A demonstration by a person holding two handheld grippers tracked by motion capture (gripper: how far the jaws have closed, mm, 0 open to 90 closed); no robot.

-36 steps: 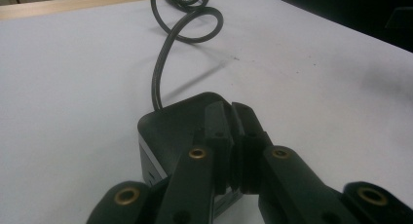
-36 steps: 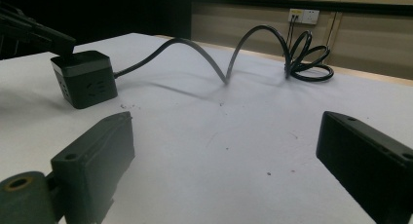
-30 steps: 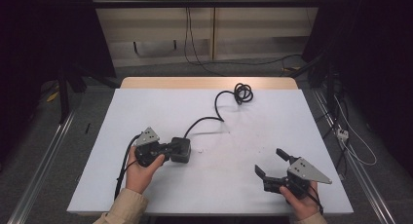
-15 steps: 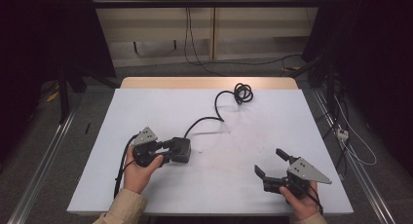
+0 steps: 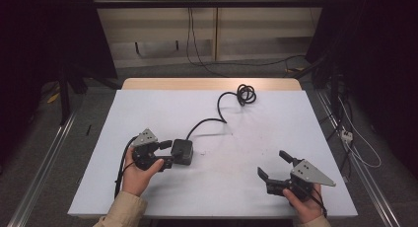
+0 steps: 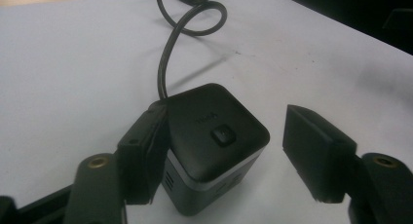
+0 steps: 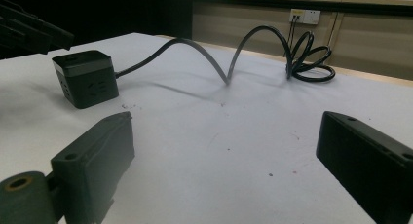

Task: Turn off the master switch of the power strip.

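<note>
A black cube power socket (image 5: 182,151) (image 6: 214,136) (image 7: 85,78) sits on the white table (image 5: 296,123), left of centre. Its black cable (image 5: 212,121) (image 7: 229,53) arcs back to a coil (image 5: 245,94) (image 7: 309,58) near the far edge. My left gripper (image 5: 166,153) (image 6: 226,136) is open around the cube: one jaw touches its side, the other stands off with a clear gap. My right gripper (image 5: 272,164) (image 7: 224,141) is open at the front right, nothing between its jaws, well apart from the cube.
Bare white tabletop lies between the two grippers and to the right of the cable. A wooden strip (image 5: 207,84) edges the table's far side. Cables (image 5: 355,143) run along the floor at the right, and a wall socket (image 7: 303,15) is behind.
Hardly anything differs. The left hand with its gripper at the cube has shifted a touch; the right gripper has stayed where it was, still open.
</note>
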